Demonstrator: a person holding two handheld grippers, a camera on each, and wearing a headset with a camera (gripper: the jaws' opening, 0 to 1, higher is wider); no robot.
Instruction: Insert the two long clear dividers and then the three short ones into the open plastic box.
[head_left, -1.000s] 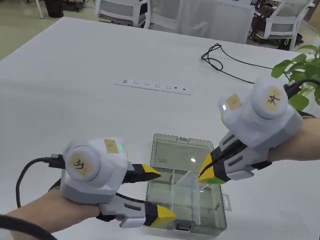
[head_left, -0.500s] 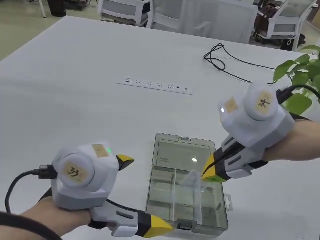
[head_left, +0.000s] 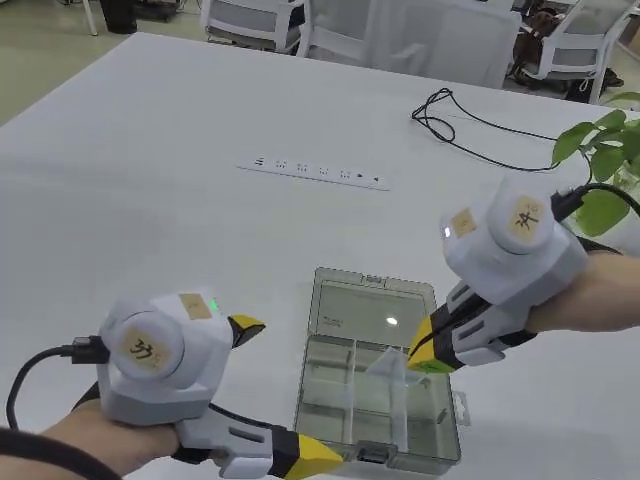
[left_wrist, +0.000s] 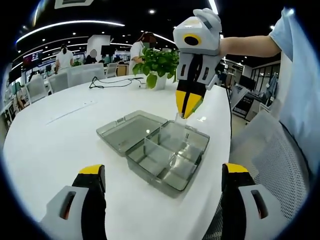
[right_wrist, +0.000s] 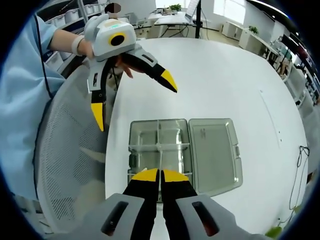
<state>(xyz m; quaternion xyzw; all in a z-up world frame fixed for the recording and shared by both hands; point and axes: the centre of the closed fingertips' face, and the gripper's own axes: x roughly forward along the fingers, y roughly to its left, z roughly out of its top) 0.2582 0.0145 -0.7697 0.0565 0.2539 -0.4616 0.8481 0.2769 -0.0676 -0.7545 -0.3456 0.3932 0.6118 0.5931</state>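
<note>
Pinching the clear divider (head_left: 387, 366) in the closed fingers of my right gripper (head_left: 425, 352), I hold it over the open plastic box (head_left: 350, 305) to slot it in, left gripper (head_left: 284, 392) wide open, empty, kept aside above the tabletop (head_left: 150, 180).

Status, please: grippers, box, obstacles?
Left gripper open, beside the open clear plastic box. Right gripper shut on clear plastic divider, over box. No obstacle seen.

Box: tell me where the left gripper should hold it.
Probably best by the box's left wall, coming from the left, jaws straddling that thin upright rim. Its lid lies flat behind; the right gripper, shut on a divider, hangs over the right side.
</note>
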